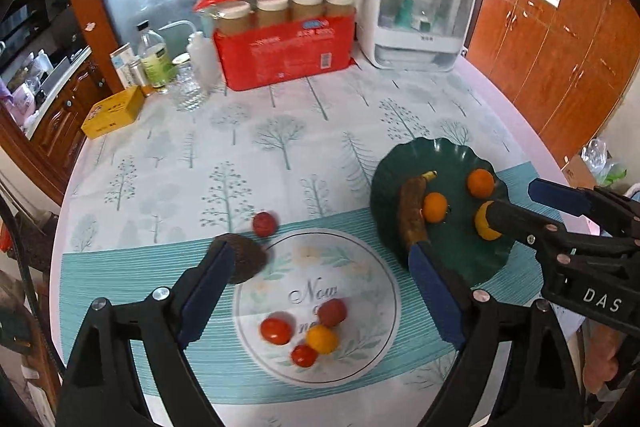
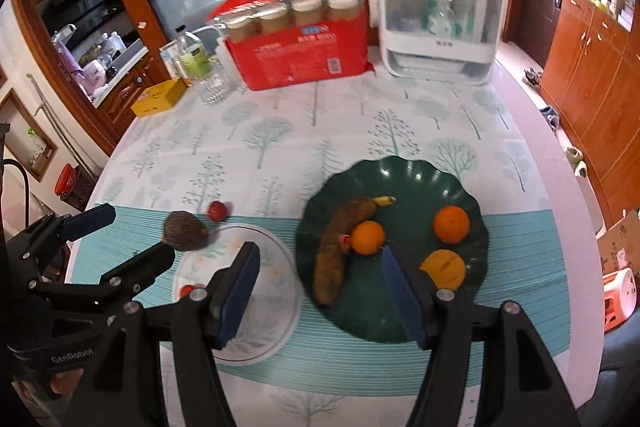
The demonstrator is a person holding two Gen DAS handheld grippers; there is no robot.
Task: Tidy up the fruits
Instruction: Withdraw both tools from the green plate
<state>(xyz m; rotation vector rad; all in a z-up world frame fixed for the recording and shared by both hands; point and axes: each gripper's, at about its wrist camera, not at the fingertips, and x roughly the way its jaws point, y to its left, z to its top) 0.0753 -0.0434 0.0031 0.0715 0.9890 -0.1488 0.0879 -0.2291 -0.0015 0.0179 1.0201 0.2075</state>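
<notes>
A dark green scalloped plate holds a brown overripe banana, two oranges and a yellow-orange fruit. A clear glass plate holds several small tomatoes and a yellow one. A dark avocado and a red tomato lie on the cloth. My left gripper is open above the glass plate. My right gripper is open, empty, at the green plate's near edge.
At the back stand a red pack of jars, a white box appliance, bottles, a glass and a yellow box. Wooden cabinets line the right.
</notes>
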